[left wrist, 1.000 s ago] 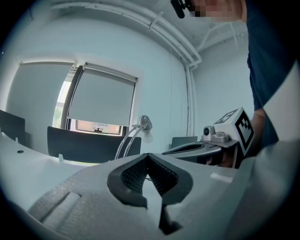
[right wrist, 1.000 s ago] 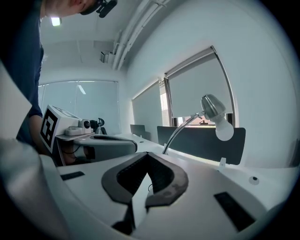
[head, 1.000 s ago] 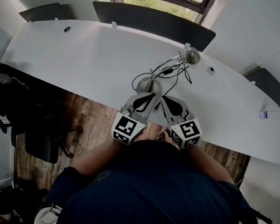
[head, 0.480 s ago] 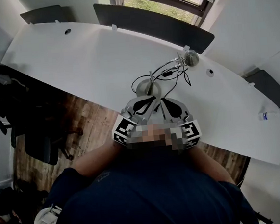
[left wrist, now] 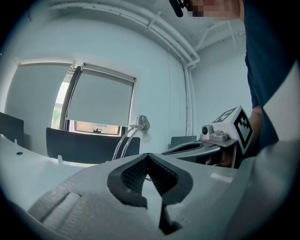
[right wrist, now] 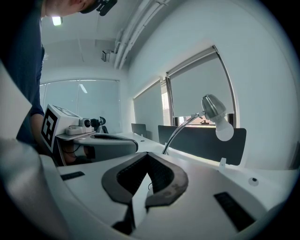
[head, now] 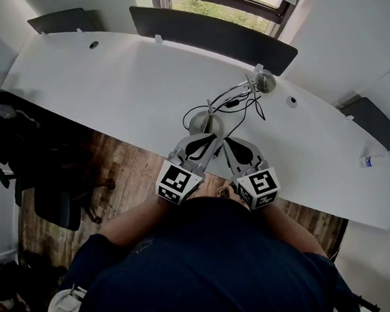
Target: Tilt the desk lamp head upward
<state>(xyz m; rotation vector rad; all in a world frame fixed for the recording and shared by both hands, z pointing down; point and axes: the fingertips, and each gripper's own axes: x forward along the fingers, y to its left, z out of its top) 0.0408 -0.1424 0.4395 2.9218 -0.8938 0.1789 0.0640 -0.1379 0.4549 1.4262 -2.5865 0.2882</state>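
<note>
approach step: i hold left gripper (left wrist: 148, 161) and right gripper (right wrist: 148, 160) closed, empty, near the counter (head: 125, 76) edge; next, reach lamp head (right wrist: 213, 108), push upward.

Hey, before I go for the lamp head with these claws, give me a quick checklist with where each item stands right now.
1. Left claw empty: ok, shut on nothing.
2. Right claw open for gripping: not ok, shut and empty.
3. Lamp head in clear view: ok, bulb pointing downward.
4. Lamp base flat on desk: ok.
5. Cable clear of the head: cannot tell, it loops beside the base.
6. Either claw at the head: not ok, both short of it.
</note>
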